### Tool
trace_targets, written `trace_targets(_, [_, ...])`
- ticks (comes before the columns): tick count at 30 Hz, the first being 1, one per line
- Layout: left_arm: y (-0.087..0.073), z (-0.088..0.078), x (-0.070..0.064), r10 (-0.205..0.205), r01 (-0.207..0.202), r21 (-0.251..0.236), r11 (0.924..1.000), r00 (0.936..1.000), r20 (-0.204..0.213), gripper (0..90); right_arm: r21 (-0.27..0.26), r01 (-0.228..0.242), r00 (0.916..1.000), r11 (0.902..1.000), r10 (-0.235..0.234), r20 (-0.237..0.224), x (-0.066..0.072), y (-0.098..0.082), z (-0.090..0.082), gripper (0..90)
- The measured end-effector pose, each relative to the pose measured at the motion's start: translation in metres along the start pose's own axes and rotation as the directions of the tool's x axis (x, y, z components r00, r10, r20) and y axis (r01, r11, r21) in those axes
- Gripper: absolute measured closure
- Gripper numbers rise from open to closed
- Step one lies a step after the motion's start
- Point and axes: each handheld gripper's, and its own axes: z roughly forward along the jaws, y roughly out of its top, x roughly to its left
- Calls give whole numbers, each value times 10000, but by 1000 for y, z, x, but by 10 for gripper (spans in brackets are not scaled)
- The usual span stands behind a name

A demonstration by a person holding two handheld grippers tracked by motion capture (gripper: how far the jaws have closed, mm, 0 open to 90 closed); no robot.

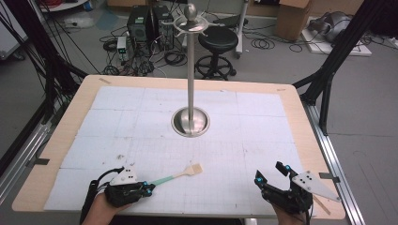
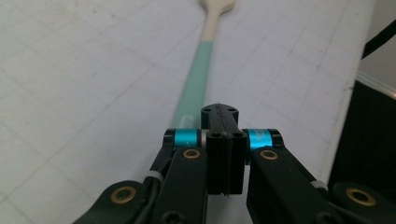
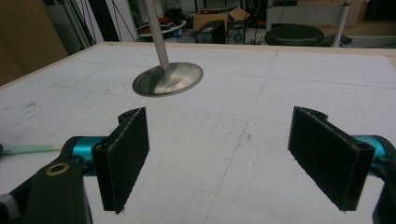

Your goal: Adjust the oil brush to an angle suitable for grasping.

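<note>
High view | left gripper (image 1: 149,189) clamped on spatula (image 1: 180,175) handle end | right gripper (image 1: 272,174) wide, apart

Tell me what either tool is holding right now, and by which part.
The left tool is shut on the spatula at the tip of its green handle end. The right tool stands open, holding nothing.

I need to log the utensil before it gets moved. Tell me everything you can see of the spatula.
The spatula has a mint-green handle that turns cream toward a small flat cream head with a notched tip; it looks like silicone or plastic. It lies flat on the white gridded mat, head pointing away toward the metal stand. The left gripper has its jaws shut on the handle's end.
</note>
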Motion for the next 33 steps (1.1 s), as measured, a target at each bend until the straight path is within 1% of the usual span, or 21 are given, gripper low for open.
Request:
trace_targets(4, [3, -1, 5, 62, -57, 120, 9999, 9988, -479, 896, -5, -30, 10000, 10000, 30, -10, 0, 0, 0, 195])
trace_targets(5, [4, 0, 6, -58, 63, 70, 10000, 9975, -697, 896, -6, -24, 10000, 10000, 24, -23, -1, 0, 0, 195])
trace_targets(7, [7, 3, 11, -316, 319, 4, 9995, 9919, -1231, 895, 35, -74, 10000, 10000, 75, -47, 0, 0, 1, 197])
trace_targets(9, [13, 7, 16, -461, 470, 4, 9989, 9827, -1791, 895, 72, -32, 10000, 10000, 32, -82, 0, 0, 2, 207])
trace_targets(10, [13, 7, 16, -461, 470, 4, 9989, 9827, -1791, 895, 72, -32, 10000, 10000, 32, -82, 0, 0, 2, 207])
trace_targets(11, [18, 11, 21, -523, 548, 58, 9985, 9761, -2110, 895, 95, 14, 9999, 10000, -13, -111, 1, 0, 1, 216])
trace_targets(12, [18, 11, 21, -523, 548, 58, 9985, 9761, -2110, 895, 95, 14, 9999, 10000, -13, -111, 1, 0, 1, 216])
trace_targets(13, [23, 16, 25, -724, 751, 28, 9972, 9707, -2290, 895, 64, -59, 9999, 10000, 59, -115, -1, 0, 0, 223])
trace_targets(14, [23, 16, 25, -724, 751, 28, 9972, 9707, -2290, 895, 53, -159, 9998, 9999, 160, -108, -1, 0, 0, 222])
trace_targets(15, [27, 20, 30, -858, 882, -11, 9961, 9657, -2451, 895, 18, -173, 9998, 9998, 173, -117, -3, 0, 0, 222])
trace_targets(16, [27, 20, 30, -858, 882, -11, 9961, 9657, -2451, 895, 18, -173, 9998, 9998, 173, -117, -3, 0, 0, 222])
trace_targets(17, [31, 24, 33, -945, 967, -44, 9953, 9601, -2633, 895, 43, -278, 9996, 9996, 278, -97, -3, -1, -1, 222])
trace_targets(18, [31, 24, 33, -945, 967, -44, 9953, 9601, -2633, 896, 43, -278, 9996, 9996, 278, -97, -3, -1, -1, 222])
trace_targets(20, [34, 28, 36, -964, 975, -100, 9952, 9560, -2772, 895, 58, -207, 9997, 9998, 208, -128, -2, 0, 0, 225])
trace_targets(23, [35, 24, 40, -1281, 1137, -652, 9914, 9457, -2986, 866, 88, -215, 9996, 9997, 217, -168, -2, -1, -1, 228])
trace_targets(26, [34, 15, 42, -1252, 1007, -940, 9905, 9430, -3084, 862, 45, -259, 9996, 9997, 259, -141, -3, -1, -1, 228])
trace_targets(27, [31, 6, 47, -1360, 1058, -1084, 9885, 9352, -3270, 863, 15, -256, 9996, 9997, 257, -137, -4, -1, -2, 228])
trace_targets(29, [26, 0, 54, -1597, 1257, -1181, 9850, 9234, -3490, 863, 11, -341, 9993, 9994, 341, -126, -4, -1, -2, 229])
trace_targets(30, [24, -3, 59, -1639, 1315, -1130, 9849, 9190, -3586, 865, 11, -328, 9994, 9995, 328, -114, -4, 0, -2, 229])
trace_targets(31, [24, -3, 59, -1639, 1315, -1130, 9849, 9190, -3586, 865, 11, -336, 9994, 9994, 336, -119, -4, 0, -1, 230])
trace_targets(33, [21, -4, 71, -1801, 1430, -1236, 9820, 9061, -3829, 875, 52, -317, 9994, 9995, 317, -145, -3, 0, 0, 230])
